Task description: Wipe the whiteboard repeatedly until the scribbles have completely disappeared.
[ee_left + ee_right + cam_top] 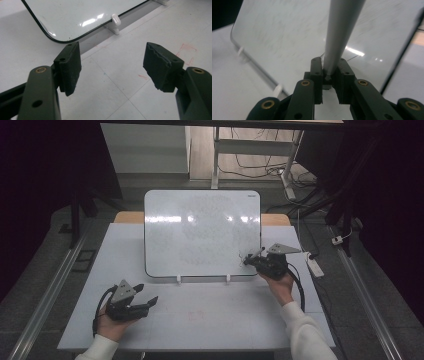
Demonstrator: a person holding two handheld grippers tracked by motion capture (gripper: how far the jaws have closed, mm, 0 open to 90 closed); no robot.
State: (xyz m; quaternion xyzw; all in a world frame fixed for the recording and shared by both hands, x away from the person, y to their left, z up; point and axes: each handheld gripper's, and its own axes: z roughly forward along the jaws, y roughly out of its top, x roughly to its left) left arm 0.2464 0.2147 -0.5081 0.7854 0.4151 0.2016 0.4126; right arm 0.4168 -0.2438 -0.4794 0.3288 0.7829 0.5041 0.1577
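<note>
Dim room: grey floor (45, 250), white desk frame (250, 150) behind, tangled cables (260, 170).

The left gripper (146, 301) rests low in the left hand (114, 324), jaws spread wide. The right gripper (251, 258), held by the right hand (278, 282), reaches forward, jaws pinched nearly together.

1 whiteboard (202, 232) is standing propped on 1 white tabletop (200, 320), with 2 small white clips (178, 280) showing under its lower edge. 2 claws are sitting over the tabletop, the left claw (148, 301) and the right claw (248, 259), each held in 1 hand, and 1 grey marker (340, 30) is being gripped between the jaws of the right one. Off the tabletop's right edge, 1 white power strip (315, 265) is lying on the floor.
</note>
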